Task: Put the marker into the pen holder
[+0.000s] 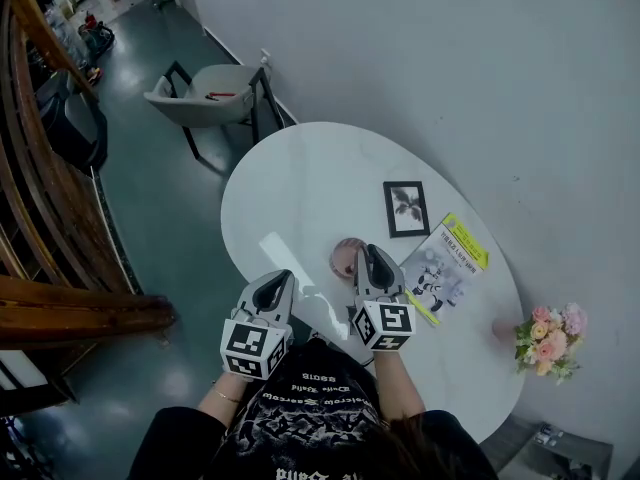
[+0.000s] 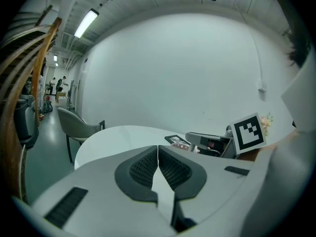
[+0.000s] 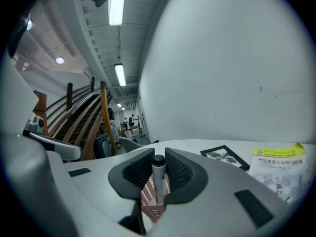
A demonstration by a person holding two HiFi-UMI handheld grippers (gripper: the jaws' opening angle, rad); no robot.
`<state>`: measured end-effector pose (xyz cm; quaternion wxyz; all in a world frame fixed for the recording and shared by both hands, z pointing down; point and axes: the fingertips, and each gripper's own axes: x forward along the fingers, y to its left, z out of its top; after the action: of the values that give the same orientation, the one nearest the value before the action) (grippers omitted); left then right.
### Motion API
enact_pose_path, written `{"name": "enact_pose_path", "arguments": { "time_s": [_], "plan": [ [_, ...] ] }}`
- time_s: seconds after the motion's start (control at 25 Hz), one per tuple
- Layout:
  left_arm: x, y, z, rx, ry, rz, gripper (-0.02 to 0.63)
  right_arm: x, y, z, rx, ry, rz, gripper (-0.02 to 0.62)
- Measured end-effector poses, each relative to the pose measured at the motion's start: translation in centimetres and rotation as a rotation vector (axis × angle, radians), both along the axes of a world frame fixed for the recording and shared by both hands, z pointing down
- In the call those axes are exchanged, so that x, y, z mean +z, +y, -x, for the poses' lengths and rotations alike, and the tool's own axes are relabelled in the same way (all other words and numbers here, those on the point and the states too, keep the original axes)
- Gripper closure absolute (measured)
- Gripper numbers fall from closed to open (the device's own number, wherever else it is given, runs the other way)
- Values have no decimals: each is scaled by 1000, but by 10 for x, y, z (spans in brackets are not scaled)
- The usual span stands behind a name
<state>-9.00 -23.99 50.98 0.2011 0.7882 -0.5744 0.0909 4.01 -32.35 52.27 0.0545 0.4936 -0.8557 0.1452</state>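
Right tongs [image 3: 158,163] are clamped on the marker [image 3: 158,174]: narrow gap, pads on both sides of the barrel. The marker stands about upright, cap end up. Its lower end runs down to the pink mesh holder [image 3: 149,201] directly under the jaws. Can't tell if the tip is past the rim yet. Left tongs [image 2: 158,151] are closed, with nothing in them.

Risks, my read:
- Release with the tip off-centre or resting on the rim: marker tips out and rolls across the counter [image 1: 300,183].
- Holder looks light. A sideways nudge from the jaws or the marker could knock it over, and the left tongs aren't bracing it.
- Holder sits not far from the counter's near edge, so a spill could end up on the floor.

Pose: both hands are low in front of the person, tongs pointing slightly down and away. The right reaches over the holder, just left of the booklet [image 1: 447,268]. The left hangs beside it at the counter's near edge, clear of the holder.
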Motion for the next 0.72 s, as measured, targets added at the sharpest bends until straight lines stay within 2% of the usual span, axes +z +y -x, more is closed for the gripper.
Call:
{"name": "enact_pose_path", "arguments": {
  "time_s": [0.72],
  "plan": [
    [3, -1, 1, 10, -5, 7, 581, 9, 2, 4, -12, 30, 9, 508]
  ]
}}
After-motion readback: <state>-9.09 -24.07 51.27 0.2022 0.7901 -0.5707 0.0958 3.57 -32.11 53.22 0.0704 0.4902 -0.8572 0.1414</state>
